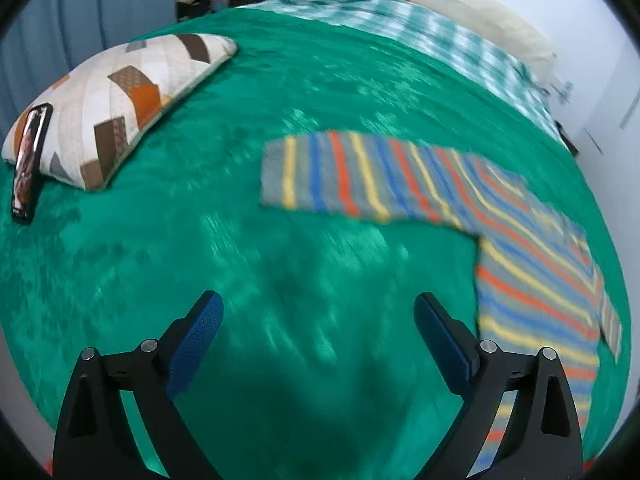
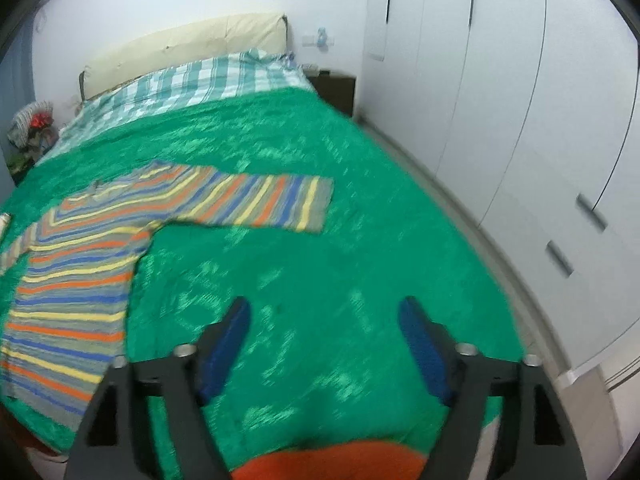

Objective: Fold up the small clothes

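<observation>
A small striped sweater [image 1: 532, 256] in grey, blue, orange and yellow lies flat on the green bedspread [image 1: 304, 92], one sleeve stretched out to the left in the left wrist view. My left gripper [image 1: 318, 300] hovers open over bare bedspread just left of the sweater's body, nothing between its blue pads. In the right wrist view the same sweater [image 2: 76, 280] lies at the left, its other sleeve reaching right. My right gripper [image 2: 324, 306] stands open above the green bedspread [image 2: 304, 140], to the right of the sweater, holding nothing.
A patterned pillow [image 1: 120, 108] with a phone [image 1: 30, 164] leaning on it lies at the left. A checked blanket [image 2: 192, 84] and cream headboard [image 2: 180, 52] are at the bed's far end. White wardrobes [image 2: 500, 80] stand along the right; an orange cloth [image 2: 332, 460] shows at the bed's near edge.
</observation>
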### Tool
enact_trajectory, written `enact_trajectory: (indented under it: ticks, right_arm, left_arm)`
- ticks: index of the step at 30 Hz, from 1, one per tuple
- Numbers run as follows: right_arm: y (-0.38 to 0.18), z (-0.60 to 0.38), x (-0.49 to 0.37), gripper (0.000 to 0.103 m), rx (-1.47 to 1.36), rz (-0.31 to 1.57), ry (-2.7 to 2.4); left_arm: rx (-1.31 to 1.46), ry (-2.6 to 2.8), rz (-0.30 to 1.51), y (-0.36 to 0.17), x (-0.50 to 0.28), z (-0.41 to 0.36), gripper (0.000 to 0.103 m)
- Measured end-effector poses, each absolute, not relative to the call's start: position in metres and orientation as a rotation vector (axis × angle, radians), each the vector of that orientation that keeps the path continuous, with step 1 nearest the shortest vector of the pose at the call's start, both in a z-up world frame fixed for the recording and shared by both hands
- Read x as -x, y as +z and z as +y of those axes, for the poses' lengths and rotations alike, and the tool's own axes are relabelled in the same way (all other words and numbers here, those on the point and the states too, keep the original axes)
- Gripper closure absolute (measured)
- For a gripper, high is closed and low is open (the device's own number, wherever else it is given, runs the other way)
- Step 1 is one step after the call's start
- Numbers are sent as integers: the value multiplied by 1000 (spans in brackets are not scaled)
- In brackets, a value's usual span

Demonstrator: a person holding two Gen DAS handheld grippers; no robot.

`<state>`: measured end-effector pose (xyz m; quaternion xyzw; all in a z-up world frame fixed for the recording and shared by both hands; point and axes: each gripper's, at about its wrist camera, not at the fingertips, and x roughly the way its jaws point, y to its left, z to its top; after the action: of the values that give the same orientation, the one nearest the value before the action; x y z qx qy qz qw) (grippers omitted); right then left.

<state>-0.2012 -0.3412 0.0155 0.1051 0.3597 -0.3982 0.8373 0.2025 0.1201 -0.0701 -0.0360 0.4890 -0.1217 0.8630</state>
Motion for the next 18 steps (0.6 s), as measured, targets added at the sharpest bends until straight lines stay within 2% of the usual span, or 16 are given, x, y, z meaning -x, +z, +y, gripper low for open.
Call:
enact_trajectory:
  ticks: [9,11,14,18]
  right_arm:
    - [-9,-344,195,17,-149,858,-827]
    - [-7,-344,201,17,-158,836,-823]
    - [-4,-345,211,12,-180,795,-851]
    - [-3,-349,209,11,-182,788,-875]
  left_arm:
    - [-52,-184,1091,-124,-179,112,6]
    - [-28,-191,1086,-123,-178,111,5]
    - [-59,-187,1086,-127,-177,107,2]
    - [-94,-172,1082,-130,-177,100,1]
